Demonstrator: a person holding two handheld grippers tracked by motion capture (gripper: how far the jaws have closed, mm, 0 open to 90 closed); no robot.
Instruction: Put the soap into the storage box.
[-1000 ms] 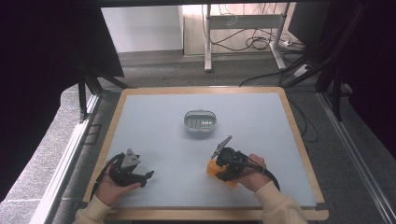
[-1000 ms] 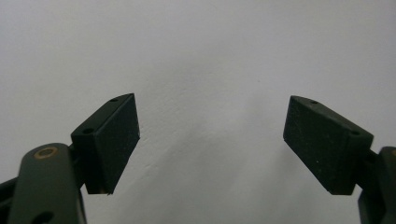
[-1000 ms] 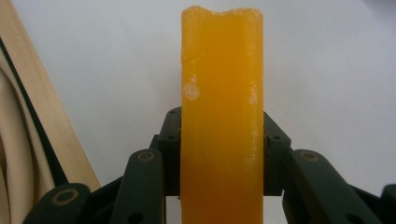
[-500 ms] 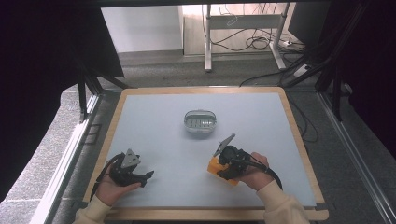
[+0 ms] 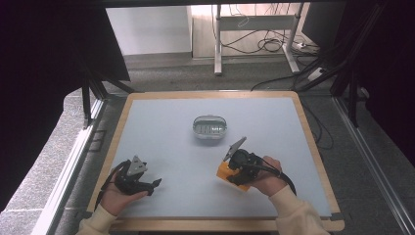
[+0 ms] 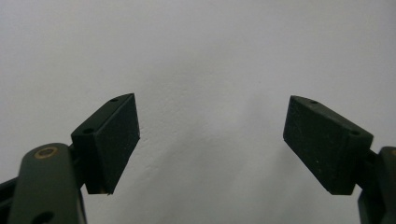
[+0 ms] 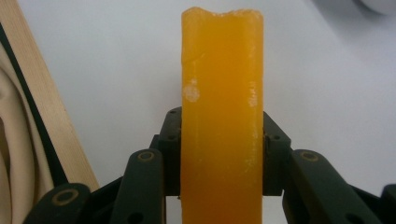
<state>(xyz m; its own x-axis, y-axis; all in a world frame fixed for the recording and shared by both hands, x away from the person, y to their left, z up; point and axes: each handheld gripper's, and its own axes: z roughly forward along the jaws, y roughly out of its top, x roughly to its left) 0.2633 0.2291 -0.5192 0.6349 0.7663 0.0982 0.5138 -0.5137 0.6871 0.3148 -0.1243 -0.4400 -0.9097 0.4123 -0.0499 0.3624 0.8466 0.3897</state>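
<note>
Right gripper view: fingers (image 7: 222,154) clamped on orange bar (image 7: 222,116), barely shifted since a second ago. Left fingers (image 6: 212,140) wide, empty. Soap dish (image 5: 210,126) beyond the bar's tip; placement likely next.

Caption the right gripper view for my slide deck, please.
Right gripper clamps an orange soap bar above the table.

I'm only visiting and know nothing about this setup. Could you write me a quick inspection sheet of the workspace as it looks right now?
Surface: pale table top with wooden rim.
Job's things: orange block clamped in the right gripper; oval metal dish standing apart, mid-table.
Clutter: nothing seen.
Grippers: right gripper shut on the block; left gripper jaws wide apart, nothing between them, low over bare table.
Cables: a black cable trails from the right gripper; loose wires on the floor beyond.
Surroundings: grey floor, desk legs behind, dark frames at both sides.
</note>
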